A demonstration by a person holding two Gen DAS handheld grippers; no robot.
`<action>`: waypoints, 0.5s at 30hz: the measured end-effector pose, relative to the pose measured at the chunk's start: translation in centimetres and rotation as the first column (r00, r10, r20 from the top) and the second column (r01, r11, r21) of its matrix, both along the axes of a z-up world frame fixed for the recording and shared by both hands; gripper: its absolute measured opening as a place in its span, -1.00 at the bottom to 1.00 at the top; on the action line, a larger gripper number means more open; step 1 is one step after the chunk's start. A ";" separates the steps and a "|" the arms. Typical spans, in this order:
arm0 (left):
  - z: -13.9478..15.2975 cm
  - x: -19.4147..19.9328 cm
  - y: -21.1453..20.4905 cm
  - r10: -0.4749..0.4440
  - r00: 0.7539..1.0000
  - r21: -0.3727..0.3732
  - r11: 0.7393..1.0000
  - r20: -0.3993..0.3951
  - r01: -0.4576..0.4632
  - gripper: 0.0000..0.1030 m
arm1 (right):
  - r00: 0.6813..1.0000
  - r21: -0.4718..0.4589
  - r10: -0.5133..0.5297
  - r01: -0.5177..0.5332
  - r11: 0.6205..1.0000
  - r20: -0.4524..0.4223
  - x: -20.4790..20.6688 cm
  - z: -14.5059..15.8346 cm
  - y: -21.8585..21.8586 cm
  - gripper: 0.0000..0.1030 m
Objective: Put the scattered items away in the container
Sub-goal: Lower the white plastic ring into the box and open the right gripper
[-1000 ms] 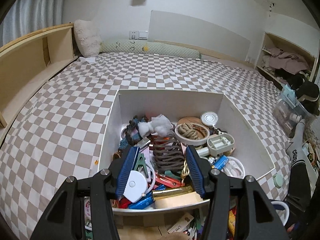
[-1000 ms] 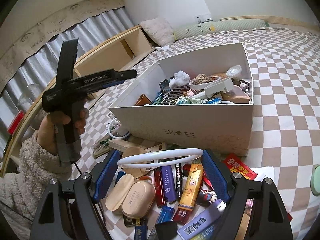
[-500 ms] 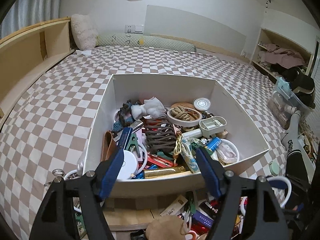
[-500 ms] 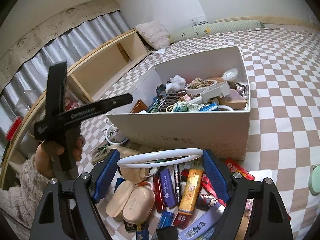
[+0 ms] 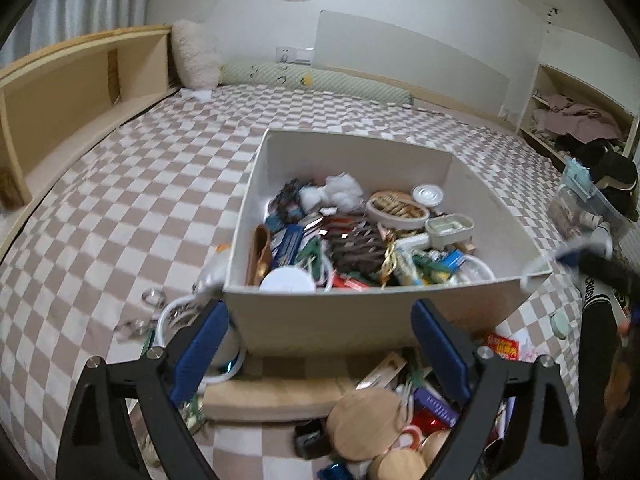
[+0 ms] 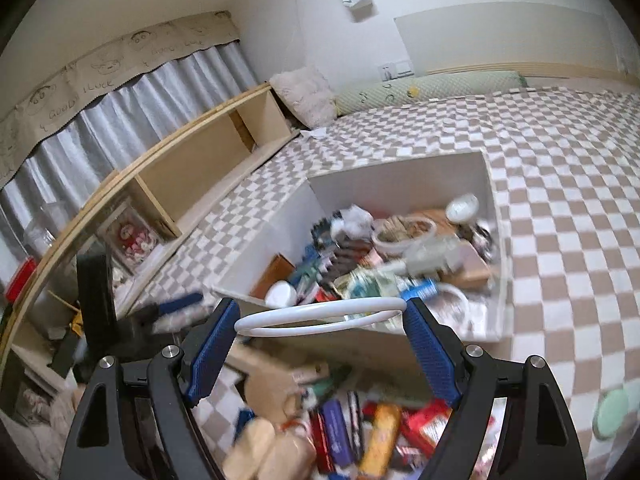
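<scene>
A white cardboard box (image 5: 352, 320) full of small items stands on the checkered bed; it also shows in the right wrist view (image 6: 400, 184). My left gripper (image 5: 320, 344) is open and empty, just in front of the box's near wall. My right gripper (image 6: 320, 316) is shut on a white ring (image 6: 320, 314), held level between its blue pads above the box's near edge. Scattered items (image 6: 340, 432) lie below it: packets, bars, tan cases. They also show in the left wrist view (image 5: 400, 412).
A wooden shelf unit (image 5: 60, 92) runs along the bed's left side. A mint round lid (image 6: 612, 408) lies at the right. A clear storage bin (image 5: 580, 200) and clothes sit at the far right. Another white ring (image 5: 176, 316) lies left of the box.
My left gripper has pulled back out of the box and opened wider. My right gripper has risen with the white ring and moved over the box's near edge.
</scene>
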State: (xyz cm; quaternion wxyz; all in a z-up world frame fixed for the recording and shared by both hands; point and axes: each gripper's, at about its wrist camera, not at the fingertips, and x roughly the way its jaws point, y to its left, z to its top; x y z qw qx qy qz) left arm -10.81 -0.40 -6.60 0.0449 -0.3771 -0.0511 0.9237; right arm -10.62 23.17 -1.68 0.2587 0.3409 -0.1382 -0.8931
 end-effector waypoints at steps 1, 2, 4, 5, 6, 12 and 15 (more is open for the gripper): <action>-0.2 0.1 -0.2 0.003 1.000 0.003 1.000 0.005 -0.003 0.81 | 1.000 0.002 0.007 -0.007 1.000 0.002 -0.8 0.3 -0.5 0.63; -0.3 0.2 -0.4 0.006 1.000 0.007 1.000 0.010 -0.006 0.81 | 1.000 0.007 0.010 -0.010 1.000 0.003 -1.7 0.6 -1.1 0.63; -0.6 0.4 -0.9 0.014 1.000 0.018 1.000 0.020 -0.014 0.81 | 1.000 0.016 0.029 -0.029 0.999 0.011 -3.2 1.0 -2.5 0.63; -0.7 0.5 -1.1 0.015 1.000 0.022 1.000 0.023 -0.015 0.81 | 0.999 0.023 0.037 -0.038 0.999 0.020 -3.9 1.1 -3.1 0.63; -0.7 0.5 -1.2 0.016 1.000 0.026 1.000 0.025 -0.017 0.81 | 0.998 0.034 0.048 -0.050 0.998 0.033 -4.6 1.1 -3.9 0.63; -0.8 0.7 -1.9 0.017 1.000 0.045 0.999 0.024 -0.018 0.81 | 0.981 0.093 0.090 -0.107 0.990 0.170 -8.1 -1.1 -8.0 0.63; -0.9 0.8 -2.0 0.016 1.000 0.048 0.999 0.023 -0.017 0.81 | 0.971 0.128 0.084 -0.115 0.985 0.222 -8.8 -2.1 -9.2 0.63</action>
